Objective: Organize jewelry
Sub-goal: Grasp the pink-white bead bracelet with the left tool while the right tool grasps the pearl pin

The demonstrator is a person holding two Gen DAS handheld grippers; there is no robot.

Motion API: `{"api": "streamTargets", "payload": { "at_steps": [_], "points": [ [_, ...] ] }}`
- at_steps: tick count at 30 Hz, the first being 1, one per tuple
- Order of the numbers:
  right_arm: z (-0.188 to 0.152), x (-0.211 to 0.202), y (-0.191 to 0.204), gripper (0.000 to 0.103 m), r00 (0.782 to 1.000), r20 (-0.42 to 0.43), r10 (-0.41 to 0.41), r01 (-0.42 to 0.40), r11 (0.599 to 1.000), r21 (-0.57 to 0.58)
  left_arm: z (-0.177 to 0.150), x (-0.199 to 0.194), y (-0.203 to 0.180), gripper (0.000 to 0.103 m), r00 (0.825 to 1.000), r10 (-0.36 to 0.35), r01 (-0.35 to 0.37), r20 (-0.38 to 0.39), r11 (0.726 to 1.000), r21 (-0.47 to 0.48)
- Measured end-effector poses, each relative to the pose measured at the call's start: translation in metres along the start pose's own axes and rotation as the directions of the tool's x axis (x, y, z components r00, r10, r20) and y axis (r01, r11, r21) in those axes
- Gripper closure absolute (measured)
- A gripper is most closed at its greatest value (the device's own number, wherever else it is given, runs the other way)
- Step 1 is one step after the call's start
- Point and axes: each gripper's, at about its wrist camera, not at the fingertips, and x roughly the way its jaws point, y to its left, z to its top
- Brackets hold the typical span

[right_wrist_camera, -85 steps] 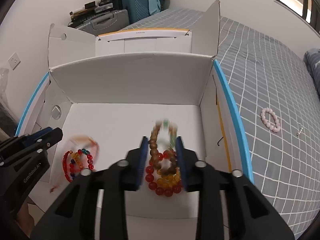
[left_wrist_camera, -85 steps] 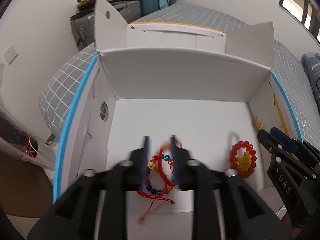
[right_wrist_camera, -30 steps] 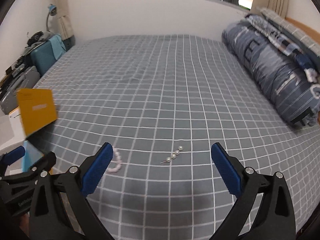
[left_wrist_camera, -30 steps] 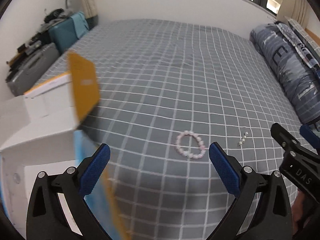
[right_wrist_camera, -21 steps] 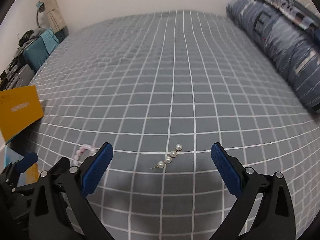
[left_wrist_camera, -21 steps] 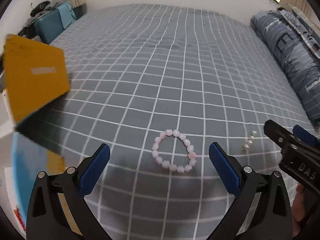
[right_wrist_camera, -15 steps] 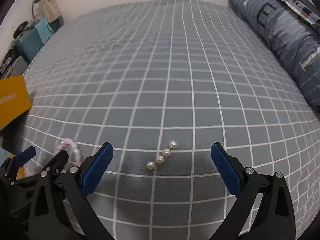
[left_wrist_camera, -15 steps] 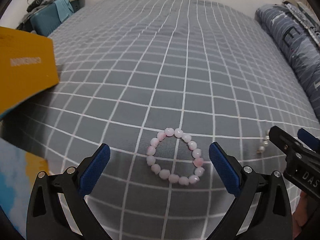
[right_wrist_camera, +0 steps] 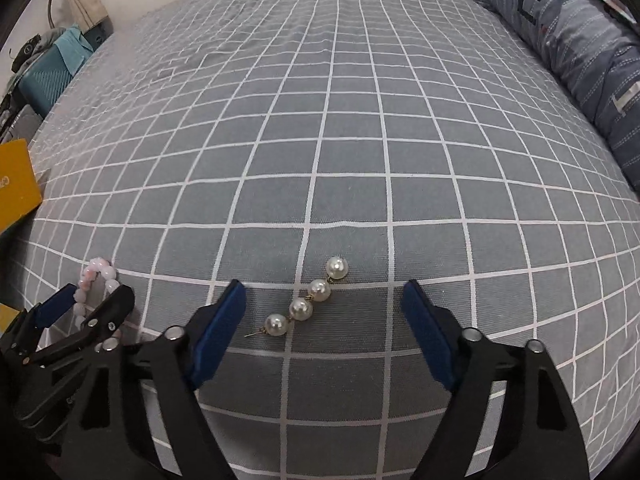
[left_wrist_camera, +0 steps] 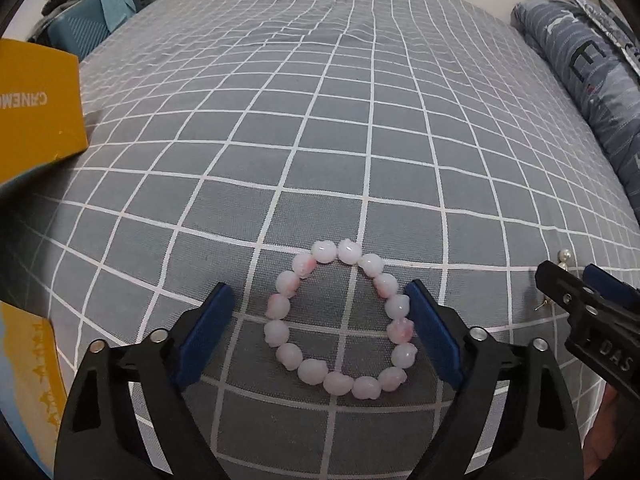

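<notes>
Left wrist: left claw [left_wrist_camera: 320, 312] gapes (empty) around pink bracelet [left_wrist_camera: 340, 324]; right likewise.

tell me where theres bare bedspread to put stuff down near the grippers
The checked bedspread is bare from the pearl earring out to the folded blue quilt and the far wall. It is crowded low down: the left gripper straddles the pink bead bracelet, the right gripper the earring, and the yellow box flap borders the left.
</notes>
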Motion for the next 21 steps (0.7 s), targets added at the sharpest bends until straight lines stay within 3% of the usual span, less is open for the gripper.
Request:
{"api": "streamTargets", "payload": {
  "at_steps": [13, 16, 18, 21],
  "points": [
    [0.005, 0.005, 0.004, 0.068, 1.0, -0.012, -0.017, 0.017, 1.0, -0.006, -0.001, -0.006, -0.002, 0.047, 1.0, -0.004, 0.005, -0.011, 1.0, 0.027],
    [0.006, 0.006, 0.003, 0.077, 1.0, -0.014, -0.025, 0.025, 1.0, -0.004, -0.001, -0.008, -0.001, 0.057, 1.0, -0.007, 0.007, -0.019, 1.0, 0.023],
    [0.007, 0.006, 0.002, 0.083, 1.0, -0.016, -0.025, 0.025, 1.0, 0.001, -0.001, -0.009, -0.003, 0.073, 1.0, -0.011, 0.011, -0.025, 1.0, 0.026],
    [0.007, 0.007, 0.004, 0.092, 0.999, -0.015, -0.033, 0.033, 0.999, 0.001, -0.001, -0.011, -0.004, 0.084, 1.0, -0.009, 0.01, -0.029, 1.0, 0.028]
  ]
}}
